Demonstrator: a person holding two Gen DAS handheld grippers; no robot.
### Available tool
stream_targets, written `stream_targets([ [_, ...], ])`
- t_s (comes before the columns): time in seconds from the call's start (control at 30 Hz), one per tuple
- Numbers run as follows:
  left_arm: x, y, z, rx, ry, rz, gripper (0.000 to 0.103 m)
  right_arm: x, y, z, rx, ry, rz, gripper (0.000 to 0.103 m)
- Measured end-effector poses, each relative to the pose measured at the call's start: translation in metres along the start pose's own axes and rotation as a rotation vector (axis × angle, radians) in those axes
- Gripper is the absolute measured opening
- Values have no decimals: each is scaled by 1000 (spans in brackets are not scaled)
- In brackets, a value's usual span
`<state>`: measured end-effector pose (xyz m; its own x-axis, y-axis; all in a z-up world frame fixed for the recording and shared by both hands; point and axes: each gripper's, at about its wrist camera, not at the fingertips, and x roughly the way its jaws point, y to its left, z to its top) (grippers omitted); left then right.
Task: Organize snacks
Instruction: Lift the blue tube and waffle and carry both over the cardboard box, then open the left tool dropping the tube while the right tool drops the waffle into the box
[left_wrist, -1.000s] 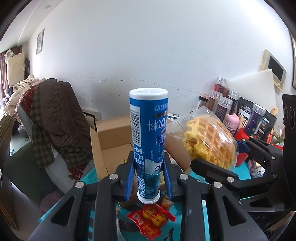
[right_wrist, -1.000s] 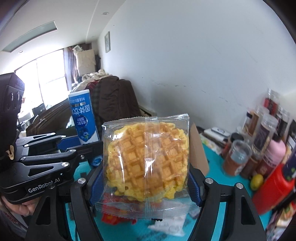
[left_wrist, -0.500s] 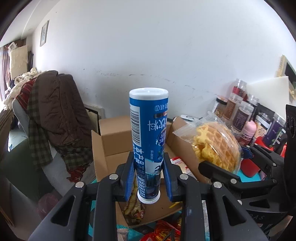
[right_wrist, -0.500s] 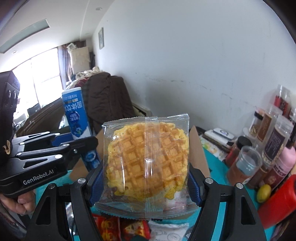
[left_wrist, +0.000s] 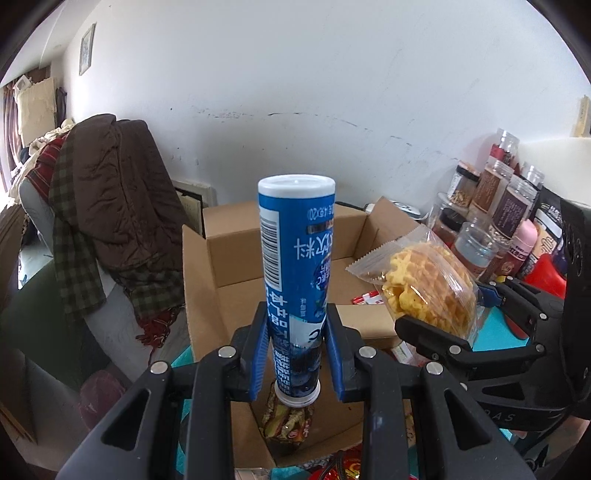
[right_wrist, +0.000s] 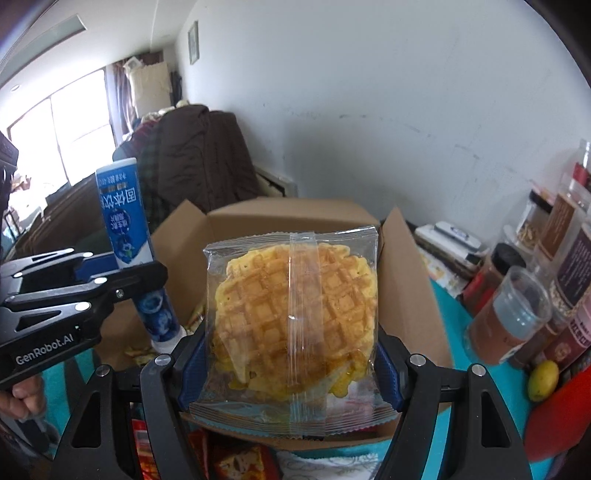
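My left gripper (left_wrist: 295, 358) is shut on a tall blue tube with a white cap (left_wrist: 295, 266), held upright over the open cardboard box (left_wrist: 236, 258). The same tube (right_wrist: 127, 240) shows at the left of the right wrist view. My right gripper (right_wrist: 288, 365) is shut on a waffle in a clear wrapper (right_wrist: 295, 306), its blue pads pressing both sides, above the box (right_wrist: 406, 280). That waffle (left_wrist: 428, 291) hangs at the right of the left wrist view. A snack packet (left_wrist: 286, 421) lies on the box floor under the tube.
Jars and bottles (right_wrist: 517, 314) crowd the turquoise table at the right, with a red container (right_wrist: 554, 417) and a small lemon (right_wrist: 543, 380). Red snack packets (right_wrist: 236, 461) lie at the table's near edge. A chair heaped with coats (left_wrist: 103, 206) stands left of the box.
Both grippers have moved forward and down with their loads. The box, once partly behind them, now lies right beneath the tube and the waffle.
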<state>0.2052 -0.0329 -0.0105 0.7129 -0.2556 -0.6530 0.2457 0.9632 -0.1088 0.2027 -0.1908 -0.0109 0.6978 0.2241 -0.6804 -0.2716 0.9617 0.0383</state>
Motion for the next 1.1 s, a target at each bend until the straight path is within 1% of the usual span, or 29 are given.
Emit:
stream_targets([
  [0.17,9,0,0,11,17,22,28,15,-6,-5,35,41,5,75],
  [0.37,20,-1,1,24,50,54,28,32,-10,-8,31,78,-15,75],
  [0.57,37,2,1,19,133,103,29,42,-9,-15,26,125,-20,76],
  [0.7,49,5,-4,5,202,108,29,46,-10,-17,30,147,-29,76],
  [0.87,51,4,-9,18,207,133,29,51,-9,-18,10,179,-62,77],
  [1.1,45,3,-6,25,204,162,30,56,-7,-14,12,214,-75,79],
])
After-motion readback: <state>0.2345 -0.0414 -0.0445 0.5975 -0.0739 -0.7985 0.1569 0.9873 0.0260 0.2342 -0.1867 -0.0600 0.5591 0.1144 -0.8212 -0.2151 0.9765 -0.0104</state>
